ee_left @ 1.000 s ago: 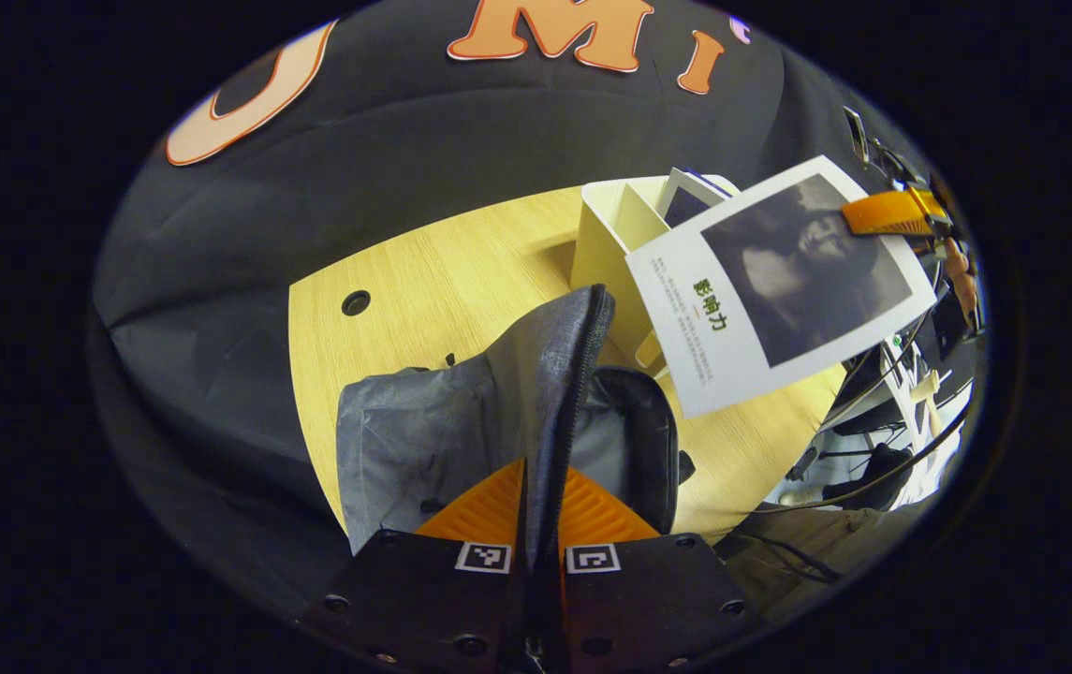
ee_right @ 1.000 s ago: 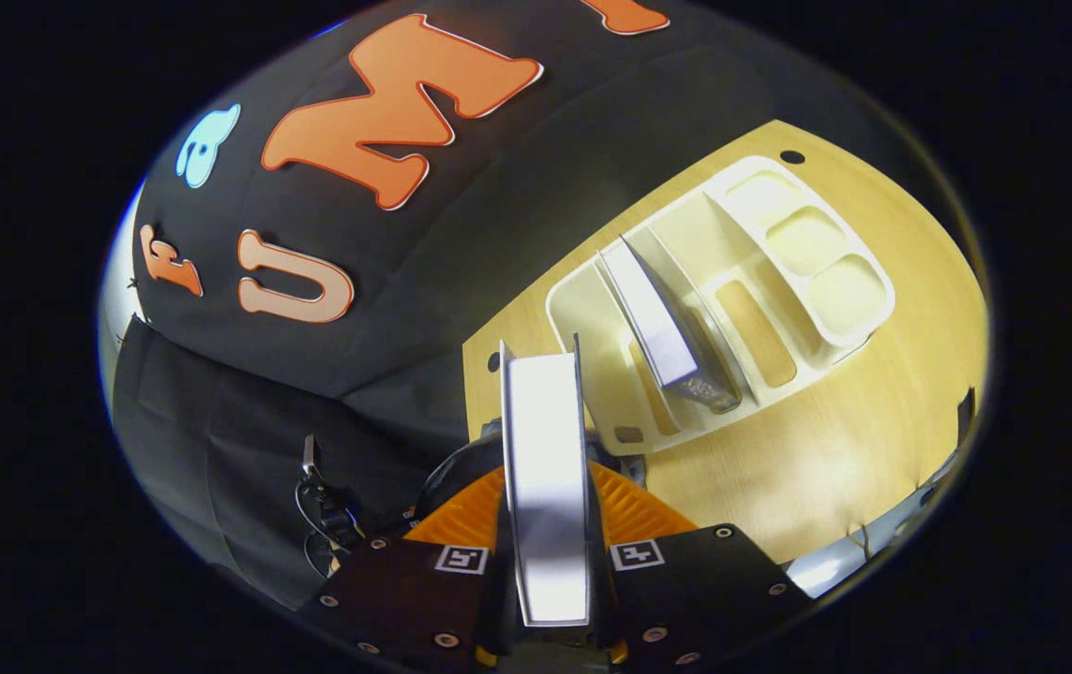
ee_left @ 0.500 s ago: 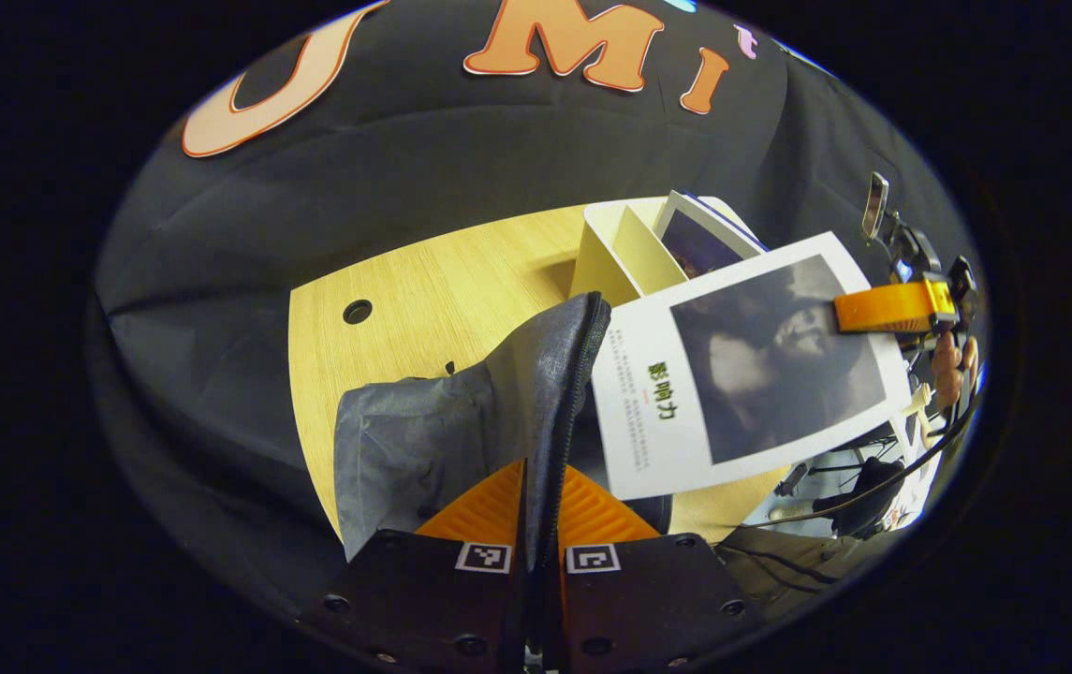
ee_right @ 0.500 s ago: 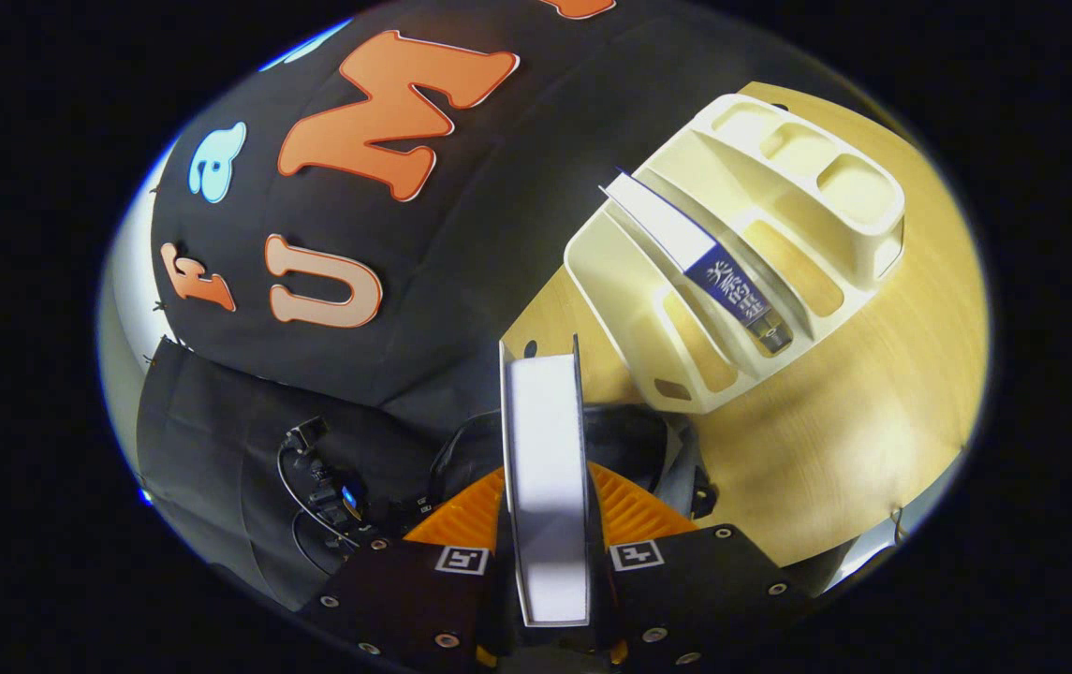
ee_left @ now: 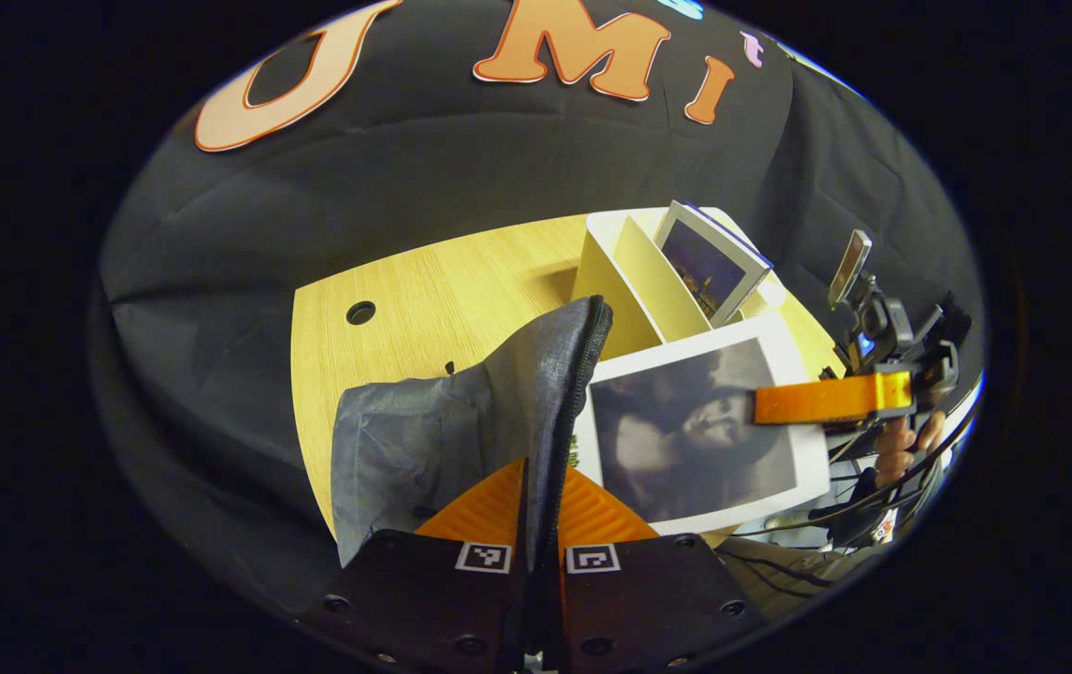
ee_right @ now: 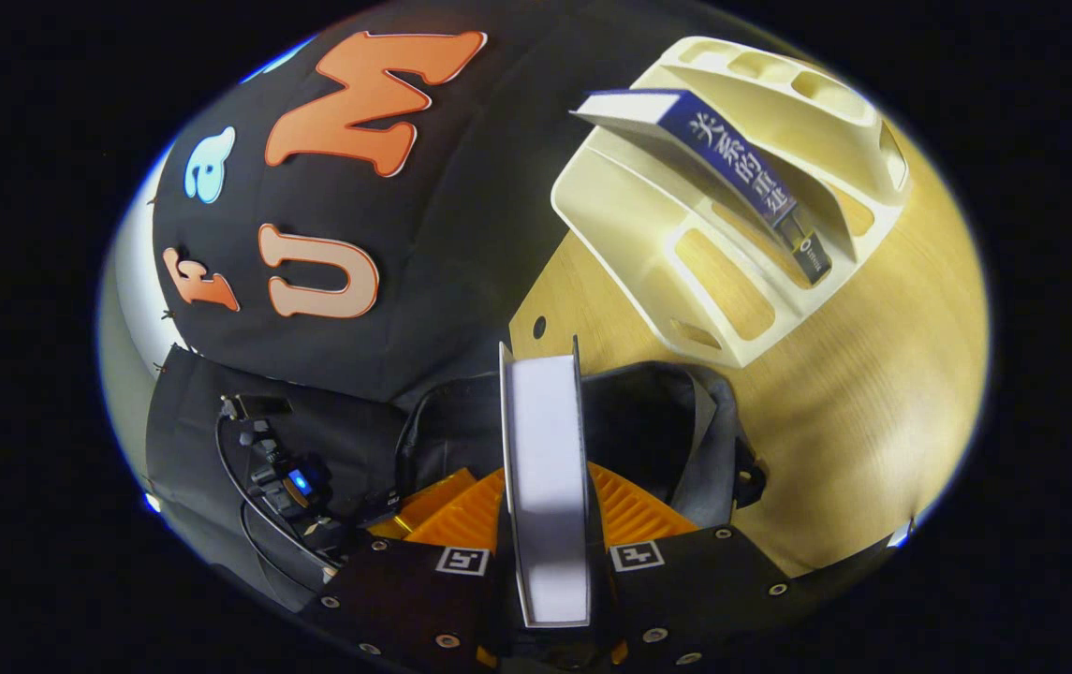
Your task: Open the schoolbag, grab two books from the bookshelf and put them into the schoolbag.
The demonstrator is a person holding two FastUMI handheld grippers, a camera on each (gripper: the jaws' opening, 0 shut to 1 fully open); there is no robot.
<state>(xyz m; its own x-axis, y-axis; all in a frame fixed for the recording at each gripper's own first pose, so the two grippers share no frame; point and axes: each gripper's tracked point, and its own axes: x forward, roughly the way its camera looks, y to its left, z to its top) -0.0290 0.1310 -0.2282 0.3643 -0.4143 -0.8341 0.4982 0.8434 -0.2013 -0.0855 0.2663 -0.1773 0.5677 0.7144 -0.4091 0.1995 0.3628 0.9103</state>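
- The schoolbag's [ee_left: 461,421] grey flap is pinched by the left tool [ee_left: 536,510], fingers together on the zipper edge, so it's held up off the worktop [ee_left: 423,290].
- A white book [ee_right: 545,468] is clamped by the right tool [ee_right: 545,524], right at the bag's dark opening.
- Another book [ee_right: 732,168] is parked leaning in the cream bookshelf [ee_right: 648,234], just behind the bag.
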